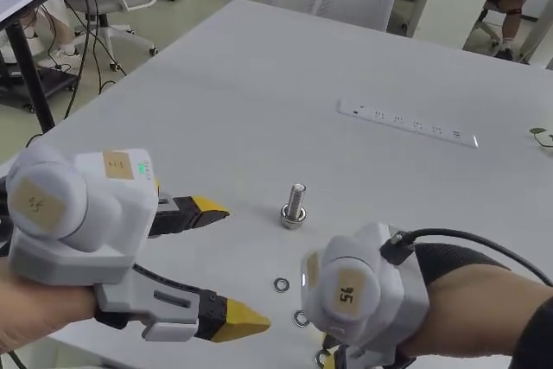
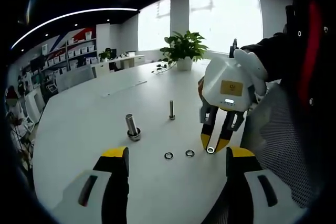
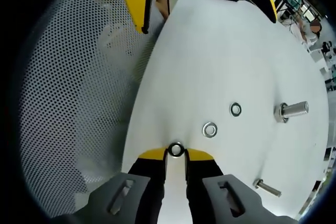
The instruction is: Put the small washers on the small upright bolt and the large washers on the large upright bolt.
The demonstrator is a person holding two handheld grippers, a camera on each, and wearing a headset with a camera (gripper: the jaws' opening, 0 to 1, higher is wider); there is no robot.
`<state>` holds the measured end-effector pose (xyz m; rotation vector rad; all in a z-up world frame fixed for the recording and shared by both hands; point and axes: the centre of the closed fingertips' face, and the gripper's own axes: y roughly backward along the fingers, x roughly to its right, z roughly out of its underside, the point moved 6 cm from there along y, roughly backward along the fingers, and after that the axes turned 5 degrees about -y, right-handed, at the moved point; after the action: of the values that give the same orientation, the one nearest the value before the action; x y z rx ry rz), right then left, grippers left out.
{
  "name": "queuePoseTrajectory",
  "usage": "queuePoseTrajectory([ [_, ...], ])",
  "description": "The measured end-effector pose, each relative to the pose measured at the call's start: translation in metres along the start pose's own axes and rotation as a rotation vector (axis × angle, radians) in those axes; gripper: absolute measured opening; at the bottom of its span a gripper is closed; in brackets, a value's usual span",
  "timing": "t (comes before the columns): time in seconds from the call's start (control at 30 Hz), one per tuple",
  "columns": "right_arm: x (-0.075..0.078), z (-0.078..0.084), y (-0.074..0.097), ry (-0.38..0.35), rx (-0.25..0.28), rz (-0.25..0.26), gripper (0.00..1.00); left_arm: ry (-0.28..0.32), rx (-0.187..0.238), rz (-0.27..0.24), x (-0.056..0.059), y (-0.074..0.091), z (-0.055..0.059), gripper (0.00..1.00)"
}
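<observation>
The large bolt [image 1: 295, 205] stands upright mid-table with a washer at its base; in the left gripper view the thin small bolt [image 2: 171, 109] stands beyond it. Two loose washers [image 1: 281, 284] [image 1: 300, 319] lie flat near the table's front edge. My right gripper [image 3: 176, 155] points down at the table, shut on a third washer [image 3: 176, 149] held at its yellow tips, seen from the left gripper view as right gripper [image 2: 211, 142]. My left gripper [image 1: 225, 265] hovers open left of the washers, nothing between its fingers.
A white power strip [image 1: 406, 123] lies farther back on the grey table [image 1: 259, 101]. A mesh chair back [image 3: 79, 103] stands just past the table's near edge. Office chairs and desks surround the table.
</observation>
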<state>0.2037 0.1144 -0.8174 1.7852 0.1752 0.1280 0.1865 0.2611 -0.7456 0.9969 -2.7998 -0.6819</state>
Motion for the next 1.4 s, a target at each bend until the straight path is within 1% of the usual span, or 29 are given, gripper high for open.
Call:
queuePoseTrajectory([
  [0.13,0.002,0.001,-0.001,-0.013,0.015,-0.005,0.13,-0.001,0.000,0.000,0.000,0.001,0.000,0.75],
  [0.33,0.003,0.000,-0.001,-0.025,0.022,-0.011,0.13,-0.003,-0.002,-0.002,0.000,0.001,0.000,0.75],
  [0.6,0.006,0.003,-0.001,-0.035,0.013,-0.008,0.13,-0.001,-0.004,-0.004,0.000,0.002,0.000,0.75],
  [0.8,0.012,0.010,0.003,-0.066,0.014,-0.003,0.13,-0.001,-0.006,0.001,0.000,0.001,0.001,0.75],
  [1.0,0.018,0.021,0.007,-0.103,0.010,0.008,0.13,-0.003,-0.008,0.007,0.000,-0.002,0.000,0.75],
  [1.4,0.031,0.038,0.017,-0.180,0.024,0.035,0.13,-0.004,-0.015,0.023,-0.001,-0.006,0.001,0.75],
])
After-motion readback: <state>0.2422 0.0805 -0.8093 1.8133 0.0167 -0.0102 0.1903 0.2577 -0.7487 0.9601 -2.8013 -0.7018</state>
